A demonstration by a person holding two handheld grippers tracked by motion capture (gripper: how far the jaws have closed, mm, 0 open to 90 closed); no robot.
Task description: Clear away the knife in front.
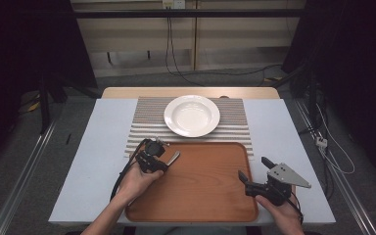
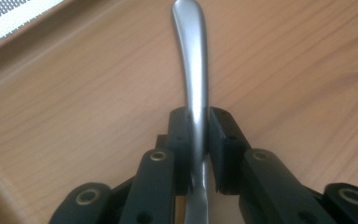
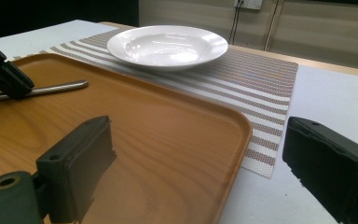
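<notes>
Metal cutlery handle (image 2: 193,60) — smooth brushed steel, slim in the middle and flaring to a rounded tip; which utensil it is I can't tell, since the working end is hidden behind the jaws. The left gripper (image 2: 196,140) has it pinched tight between its two black pads, jaws nearly together, with the handle sticking straight out ahead of them. In the high view that gripper (image 1: 162,162) sits over the near-left corner region of the wooden tray (image 1: 210,196), and the handle pokes out just above the tray's surface.

The tray is a rounded-corner rectangle with a low raised lip and a warm, glossy wood grain. Beyond its far edge lies a woven placemat (image 1: 235,127) striped in white and brown, and on it a shallow white plate (image 1: 192,115) — round, shiny, with a wide rim.

The right gripper (image 1: 255,169) hovers at the tray's right edge with its blocky matte-black jaws spread wide, nothing between them. The table (image 1: 103,147) underneath is a flat pale surface.
</notes>
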